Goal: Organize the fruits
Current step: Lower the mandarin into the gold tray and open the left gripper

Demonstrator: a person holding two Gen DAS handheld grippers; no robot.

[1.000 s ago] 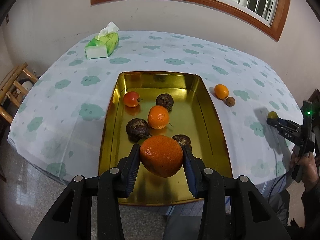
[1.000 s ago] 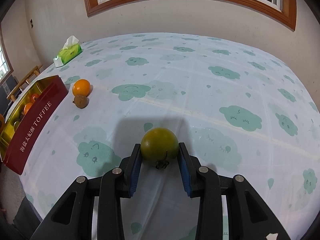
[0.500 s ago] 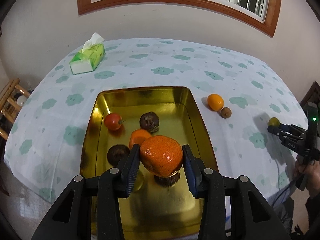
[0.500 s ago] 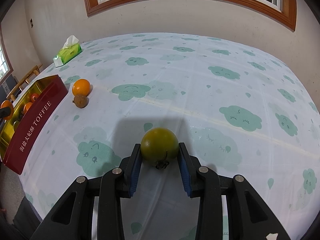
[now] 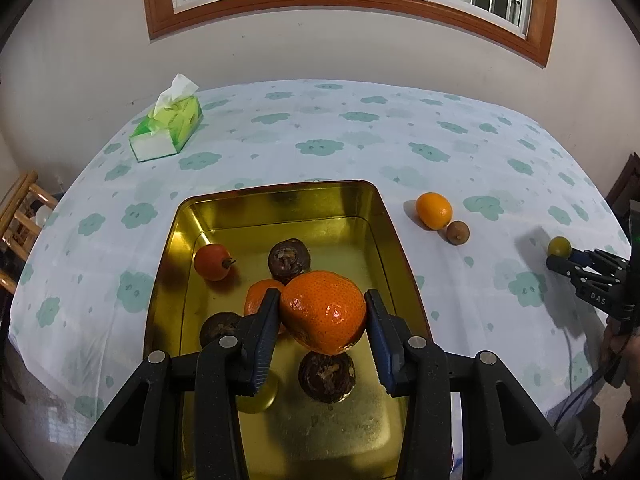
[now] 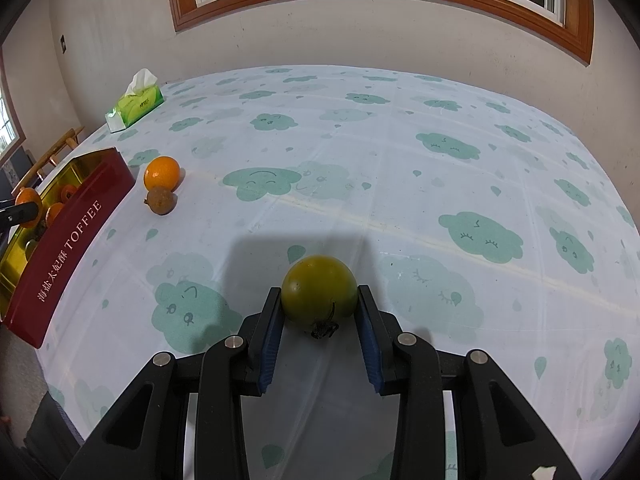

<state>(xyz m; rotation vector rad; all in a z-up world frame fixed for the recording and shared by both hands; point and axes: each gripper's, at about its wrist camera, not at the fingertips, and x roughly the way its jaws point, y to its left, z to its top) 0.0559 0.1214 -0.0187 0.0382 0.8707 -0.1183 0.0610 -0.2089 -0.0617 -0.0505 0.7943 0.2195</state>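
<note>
My left gripper [image 5: 323, 314] is shut on a large orange mandarin [image 5: 323, 312] and holds it above the gold tin tray [image 5: 280, 200]. In the tray lie a red tomato [image 5: 212, 262], a small orange [image 5: 256, 300], three dark brown fruits [image 5: 289, 255] and a yellow-green fruit [image 5: 260, 398]. My right gripper [image 6: 319, 300] is shut on a green tomato [image 6: 319, 295] resting on the tablecloth. An orange [image 6: 161, 173] and a small brown fruit [image 6: 161, 200] lie on the cloth right of the tray; they also show in the left wrist view [image 5: 434, 211].
A green tissue box [image 5: 168, 128] stands at the table's back left. The tray's red outer wall [image 6: 68, 248] reads TOFFEE. A wooden chair [image 5: 20, 208] is off the table's left edge. A wall with a window is behind the table.
My left gripper has moved forward over the tray with the mandarin, now above the fruits in the middle. My right gripper and the green tomato have not moved.
</note>
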